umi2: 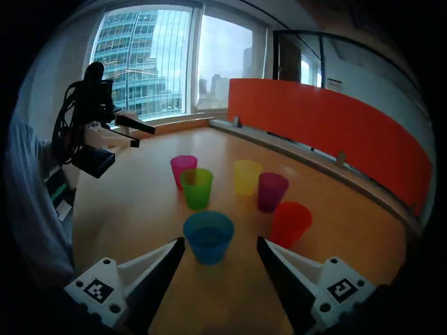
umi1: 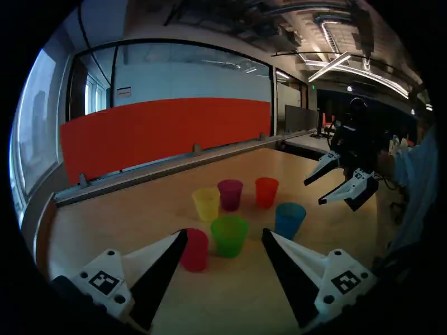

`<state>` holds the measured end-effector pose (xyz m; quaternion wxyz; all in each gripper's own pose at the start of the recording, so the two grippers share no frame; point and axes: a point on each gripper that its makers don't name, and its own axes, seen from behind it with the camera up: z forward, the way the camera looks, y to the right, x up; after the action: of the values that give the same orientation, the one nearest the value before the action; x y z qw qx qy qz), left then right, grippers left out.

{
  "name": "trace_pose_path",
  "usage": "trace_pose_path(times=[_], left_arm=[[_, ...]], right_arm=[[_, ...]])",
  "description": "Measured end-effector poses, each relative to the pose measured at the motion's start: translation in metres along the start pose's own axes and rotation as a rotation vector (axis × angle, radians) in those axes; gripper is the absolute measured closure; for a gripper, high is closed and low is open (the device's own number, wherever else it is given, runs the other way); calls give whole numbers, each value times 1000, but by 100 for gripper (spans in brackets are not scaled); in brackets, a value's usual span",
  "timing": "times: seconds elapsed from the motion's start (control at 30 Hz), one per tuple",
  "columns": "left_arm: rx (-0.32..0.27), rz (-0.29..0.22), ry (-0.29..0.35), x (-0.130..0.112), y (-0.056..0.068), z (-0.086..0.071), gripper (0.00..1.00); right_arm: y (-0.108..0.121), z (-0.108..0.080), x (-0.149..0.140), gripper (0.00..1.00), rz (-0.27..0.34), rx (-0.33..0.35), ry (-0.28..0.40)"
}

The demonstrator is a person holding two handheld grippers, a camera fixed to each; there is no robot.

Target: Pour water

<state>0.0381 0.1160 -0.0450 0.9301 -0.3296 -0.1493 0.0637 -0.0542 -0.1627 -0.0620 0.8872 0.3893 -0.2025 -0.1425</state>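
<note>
Several coloured plastic cups stand upright in a loose cluster on the wooden table (umi1: 112,223). My left gripper (umi1: 223,231) is open and empty, low over the table. The pink cup (umi1: 195,249) is by its left finger and the green cup (umi1: 229,235) just beyond the gap. Farther off stand the yellow cup (umi1: 206,204), the purple cup (umi1: 230,194), the orange cup (umi1: 266,192) and the blue cup (umi1: 290,220). My right gripper (umi2: 220,239) is open, with the blue cup (umi2: 208,237) just ahead of its fingertips. Whether that cup holds water I cannot tell.
An orange partition (umi1: 167,128) on a grey rail bounds the table's far side. Large windows (umi2: 145,61) lie beyond another edge. A person's light sleeve (umi1: 419,184) is behind the right gripper (umi1: 313,192), and the left gripper (umi2: 145,138) hangs open at upper left.
</note>
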Motion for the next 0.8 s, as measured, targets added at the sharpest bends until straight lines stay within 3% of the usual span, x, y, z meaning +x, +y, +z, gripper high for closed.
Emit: trace_pose_path(times=[0.8], left_arm=[[-17, 5, -18, -8, -2, 14, 0]], right_arm=[[-19, 58, -23, 0, -28, 61, -68]])
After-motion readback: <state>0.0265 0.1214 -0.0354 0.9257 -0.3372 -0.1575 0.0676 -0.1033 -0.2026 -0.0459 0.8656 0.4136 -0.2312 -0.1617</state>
